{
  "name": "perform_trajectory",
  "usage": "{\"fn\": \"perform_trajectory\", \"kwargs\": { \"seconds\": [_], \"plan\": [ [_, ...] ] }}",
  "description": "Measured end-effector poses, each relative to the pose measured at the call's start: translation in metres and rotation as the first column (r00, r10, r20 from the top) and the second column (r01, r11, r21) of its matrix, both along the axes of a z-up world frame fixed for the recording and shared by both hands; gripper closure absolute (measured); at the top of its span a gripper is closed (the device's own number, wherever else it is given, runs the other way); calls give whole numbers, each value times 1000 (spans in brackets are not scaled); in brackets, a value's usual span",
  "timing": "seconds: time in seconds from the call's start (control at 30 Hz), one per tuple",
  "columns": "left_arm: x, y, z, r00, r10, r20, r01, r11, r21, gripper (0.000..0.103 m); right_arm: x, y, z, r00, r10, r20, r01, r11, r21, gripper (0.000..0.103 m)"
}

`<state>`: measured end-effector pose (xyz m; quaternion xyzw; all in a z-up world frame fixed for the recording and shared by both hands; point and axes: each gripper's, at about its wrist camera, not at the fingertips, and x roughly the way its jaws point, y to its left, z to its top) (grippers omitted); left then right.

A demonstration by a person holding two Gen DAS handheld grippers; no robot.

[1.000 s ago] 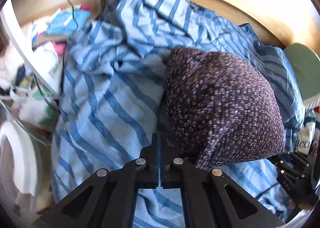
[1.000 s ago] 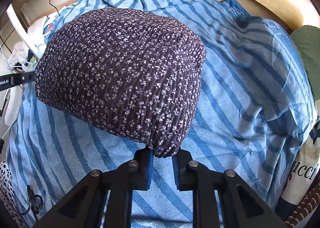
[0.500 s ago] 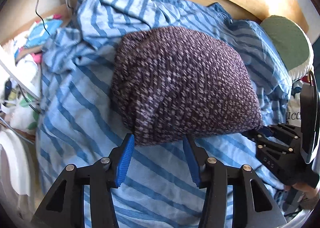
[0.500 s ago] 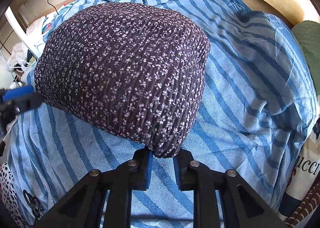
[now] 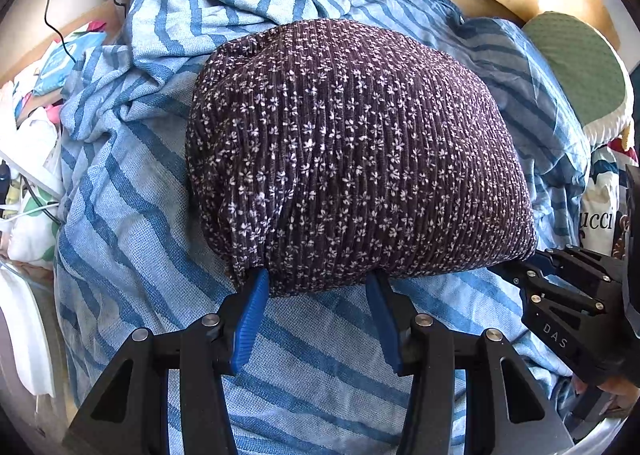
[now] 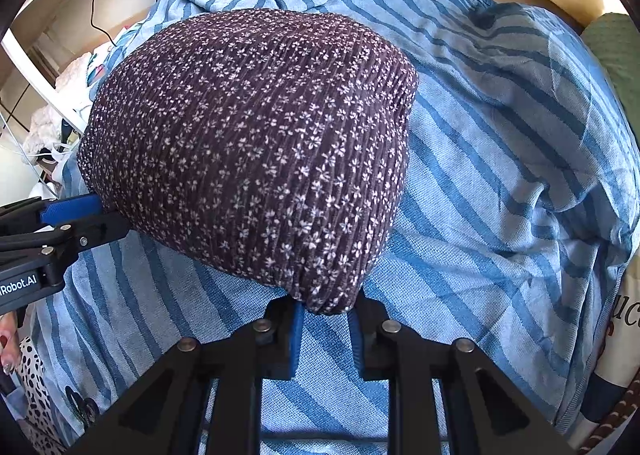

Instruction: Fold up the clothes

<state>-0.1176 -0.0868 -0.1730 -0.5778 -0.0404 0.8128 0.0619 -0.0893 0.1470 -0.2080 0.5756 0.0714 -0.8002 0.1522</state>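
Dark brown ribbed fabric sprinkled with tiny white flowers makes up the garment (image 5: 356, 159), which lies folded into a plump rectangle in the middle of both views, on a blue-and-white striped blanket (image 5: 132, 239) spread over the bed. It looks soft, light and limp. The ribbing should give the pads some bite, so it is unlikely to slip, but the stacked layers will probably slide apart or sag open if lifted by one corner. The near edge, where the layers meet, seems the sensible place to take hold, with a hand at each lower corner.

The left gripper (image 5: 316, 303) sits at the garment's near edge, lower centre of its own view. Its blue fingers (image 5: 250, 319) stand spread, the hem between their tips, pressing on nothing. The right gripper (image 6: 326, 329) has the lower right corner of the garment between its fingers, which stand a little apart and are opening; the cloth bulges just above them and no firm pinch shows.

Readable writing: "DAS" on the right gripper's black body at the lower right of the left view; "Robot.AI", its start cut off, on the left gripper's body at the left edge of the right view; and "ucci" on a pale printed cushion (image 5: 596, 215) at the right edge.
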Motion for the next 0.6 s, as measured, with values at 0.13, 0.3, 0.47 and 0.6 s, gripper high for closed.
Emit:
{"fn": "perform_trajectory", "kwargs": {
  "seconds": [0.13,0.3,0.47,0.6],
  "plan": [
    [-11,-2,-4,1000,-1,16,0,1000,15,51,10,-12,-3,1000,-1,-3,1,1000,-5,66],
    [-20,-4,-7,1000,-2,22,2,1000,17,51,11,-23,-9,1000,13,-7,-13,1000,26,63],
    [-30,0,-7,1000,7,17,-7,1000,0,64,17,-40,-19,997,40,-66,-28,986,166,74],
    [-35,-6,-6,998,65,27,-66,996,66,76,21,-24,-1,990,-61,-123,72,993,88,83]
  ]
}}
